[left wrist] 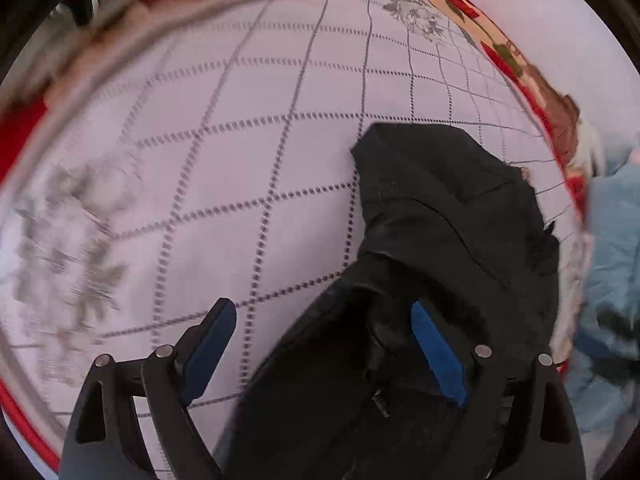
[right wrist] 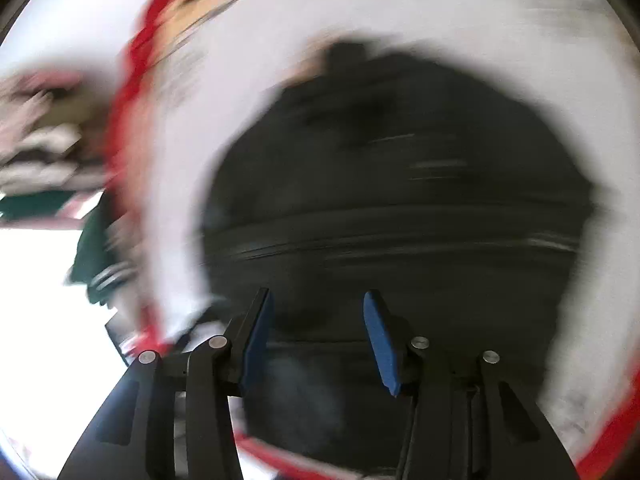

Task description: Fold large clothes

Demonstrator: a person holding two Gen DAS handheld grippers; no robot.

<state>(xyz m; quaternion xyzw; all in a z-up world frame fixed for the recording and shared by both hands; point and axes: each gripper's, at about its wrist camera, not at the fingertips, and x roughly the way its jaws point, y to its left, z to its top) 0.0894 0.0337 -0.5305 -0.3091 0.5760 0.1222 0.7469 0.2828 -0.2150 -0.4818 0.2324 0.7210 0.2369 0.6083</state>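
A black garment point(left wrist: 440, 200) lies bunched on a white quilted cover point(left wrist: 240, 140) with a grey grid pattern. In the left wrist view my left gripper point(left wrist: 322, 308) points steeply down at the garment's near end. Its jaws stand wide apart: the right blue pad point(left wrist: 438, 354) is over the black cloth and the left pad point(left wrist: 210, 350) over bare cover, neither pressing on cloth. The right wrist view is heavily blurred. There the right gripper point(right wrist: 318, 296) hovers over the same black garment point(right wrist: 400, 160), its blue pads point(right wrist: 382, 344) apart with no cloth pinched between them.
A red floral border point(left wrist: 512, 56) runs along the cover's far and right edges. Light blue fabric point(left wrist: 612, 240) sits beyond the right edge. In the right wrist view a blurred red border point(right wrist: 132, 80) and something dark green point(right wrist: 92, 248) lie to the left.
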